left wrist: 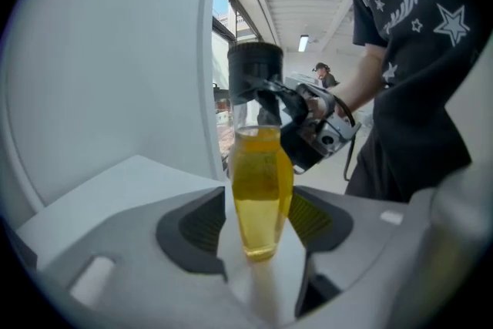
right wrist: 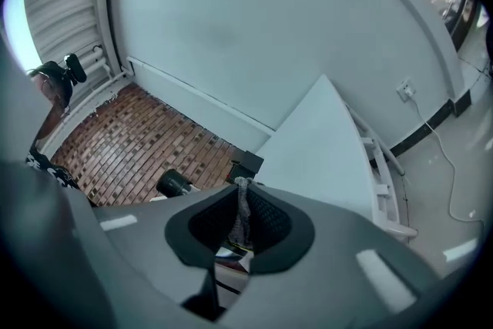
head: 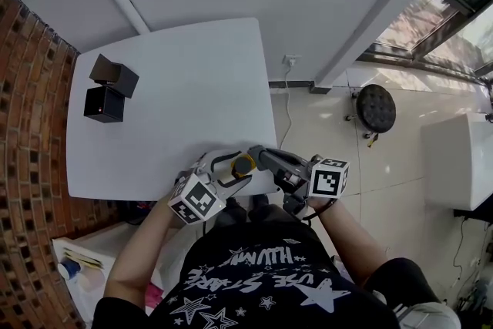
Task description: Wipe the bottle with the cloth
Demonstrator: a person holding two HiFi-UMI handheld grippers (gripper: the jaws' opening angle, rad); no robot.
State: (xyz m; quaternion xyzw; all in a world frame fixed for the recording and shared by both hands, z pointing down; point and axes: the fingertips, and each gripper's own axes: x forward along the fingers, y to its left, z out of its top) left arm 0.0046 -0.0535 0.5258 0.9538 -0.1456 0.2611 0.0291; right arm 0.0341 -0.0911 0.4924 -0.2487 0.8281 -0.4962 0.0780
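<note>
The bottle was off the table, held in front of the person's torso near the table's near edge. The left tongs were clamped on the lower part of its body, one ribbed pad pressed to each flank. It was clear-walled with a black cap and filled nearly to the neck with yellow liquid. It would probably feel moderately heavy for its size, with a smooth, slippery wall that could twist or slide between the pads if pushed sideways. Whether it was glass or plastic could not be told. With the hold so low, pressure near the cap would lever against the grip, so strokes running down the body towards the pads looked safer. The right tongs were nearly closed, pinching a thin fold of grey cloth. The cloth looked soft, limp and light, and only a little of it stood proud of the pads. Their tips were at the bottle's neck just under the cap, though actual contact could not be made out. Two dark boxes sat well apart at the table's far left.
</note>
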